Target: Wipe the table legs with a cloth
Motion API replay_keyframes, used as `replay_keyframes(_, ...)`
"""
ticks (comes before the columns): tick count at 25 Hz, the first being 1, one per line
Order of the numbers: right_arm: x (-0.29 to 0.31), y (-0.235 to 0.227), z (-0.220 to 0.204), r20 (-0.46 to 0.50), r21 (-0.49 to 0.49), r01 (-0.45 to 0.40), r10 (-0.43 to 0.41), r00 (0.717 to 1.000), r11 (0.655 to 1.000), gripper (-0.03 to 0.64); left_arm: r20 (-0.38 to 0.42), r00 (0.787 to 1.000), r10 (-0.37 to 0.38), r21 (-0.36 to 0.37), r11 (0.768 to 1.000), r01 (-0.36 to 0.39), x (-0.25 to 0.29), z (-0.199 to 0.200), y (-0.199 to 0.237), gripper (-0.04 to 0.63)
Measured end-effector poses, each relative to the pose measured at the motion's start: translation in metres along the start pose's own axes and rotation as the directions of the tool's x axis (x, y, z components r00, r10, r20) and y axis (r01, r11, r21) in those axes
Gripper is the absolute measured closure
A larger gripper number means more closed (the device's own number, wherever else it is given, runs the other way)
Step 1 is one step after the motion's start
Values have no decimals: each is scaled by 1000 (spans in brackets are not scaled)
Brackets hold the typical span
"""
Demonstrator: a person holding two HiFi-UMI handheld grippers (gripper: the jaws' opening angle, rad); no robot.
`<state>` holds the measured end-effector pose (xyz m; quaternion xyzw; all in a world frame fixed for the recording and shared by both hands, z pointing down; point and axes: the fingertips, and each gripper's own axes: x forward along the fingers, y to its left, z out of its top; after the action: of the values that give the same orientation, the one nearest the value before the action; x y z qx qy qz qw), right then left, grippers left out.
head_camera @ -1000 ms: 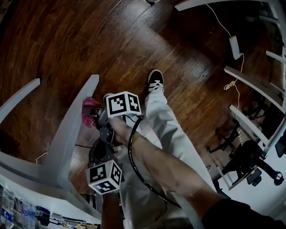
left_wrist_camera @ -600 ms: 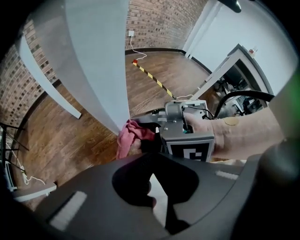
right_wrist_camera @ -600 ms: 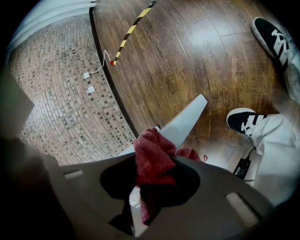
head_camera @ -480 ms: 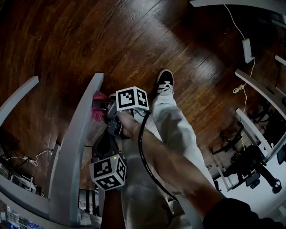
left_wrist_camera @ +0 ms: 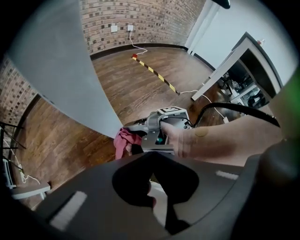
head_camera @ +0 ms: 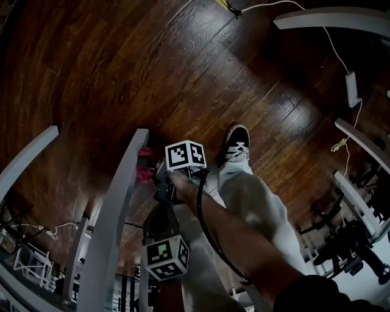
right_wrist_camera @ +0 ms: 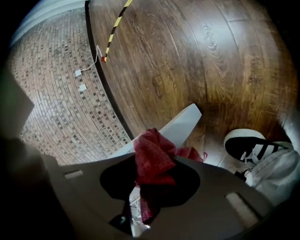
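A slanted grey-white table leg (head_camera: 119,213) runs down to the wooden floor. My right gripper (head_camera: 152,173) is shut on a red cloth (head_camera: 144,167) and presses it against the leg's right side, close to the leg's foot. In the right gripper view the cloth (right_wrist_camera: 152,159) bunches between the jaws in front of the leg (right_wrist_camera: 180,124). The left gripper view shows the leg (left_wrist_camera: 70,70), the cloth (left_wrist_camera: 124,140) and the hand holding the right gripper. My left gripper (head_camera: 163,216) hangs just behind the right one, shut with nothing in it (left_wrist_camera: 157,197).
The person's black-and-white shoe (head_camera: 234,141) and pale trouser leg (head_camera: 256,207) stand right of the leg. Another leg (head_camera: 27,159) slants at the left. A white frame (head_camera: 329,18), cable and power adapter (head_camera: 352,82) lie at the far right. Yellow-black tape (left_wrist_camera: 157,75) crosses the floor.
The right gripper has slid the red cloth further down the leg toward its foot. The left gripper has followed behind it, and the head view has shifted with them.
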<state>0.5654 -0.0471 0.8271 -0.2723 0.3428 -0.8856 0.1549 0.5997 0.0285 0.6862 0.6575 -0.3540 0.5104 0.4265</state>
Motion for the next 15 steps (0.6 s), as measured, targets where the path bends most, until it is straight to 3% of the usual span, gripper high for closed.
replay_keyframes(8, 29, -64, 50, 22, -72, 92, -90, 996, 993, 528, -22, 997, -78, 13, 997, 78, 45, 0, -11, 593)
replay_keyframes(15, 44, -94, 78, 14, -130, 106, -105, 994, 986, 532, -78, 994, -80, 34, 996, 83, 55, -16, -7, 593)
